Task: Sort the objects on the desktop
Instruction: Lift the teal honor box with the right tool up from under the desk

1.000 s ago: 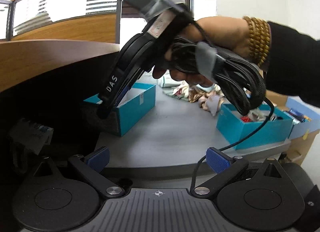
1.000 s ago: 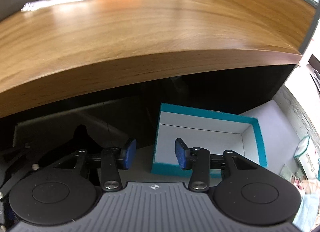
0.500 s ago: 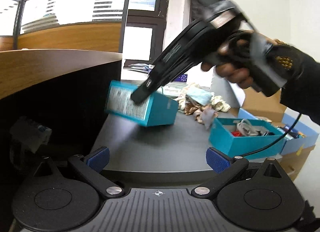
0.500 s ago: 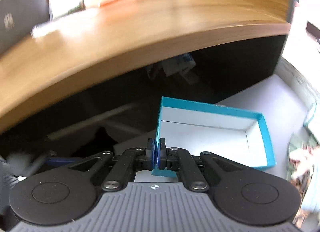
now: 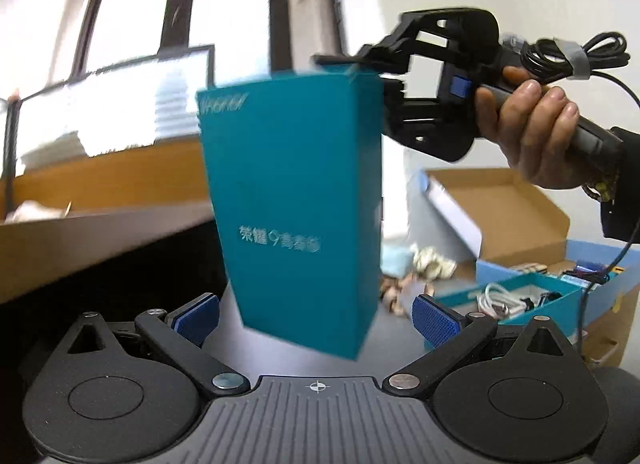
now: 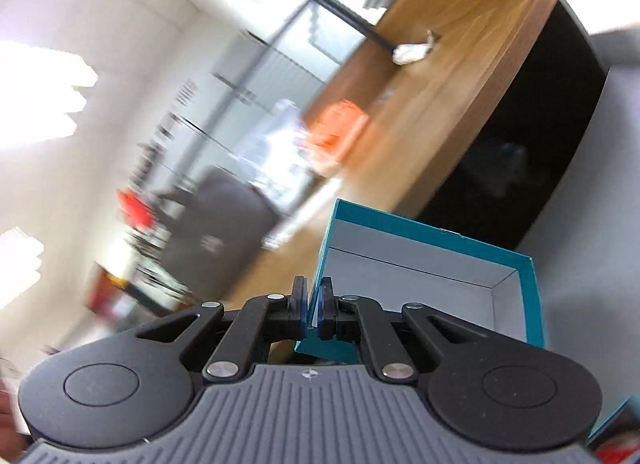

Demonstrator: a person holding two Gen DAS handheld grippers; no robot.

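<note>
Right claw clamps the near wall of a teal, white-lined cardboard box lid, lifted; left claw spread apart.

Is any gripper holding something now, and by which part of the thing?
The right gripper holds the empty teal box by one side wall at its rim, jaws shut on it, lifted off the desk. The left gripper is open and holds nothing.

box held above desk | tray right | cardboard carton behind tray
</note>
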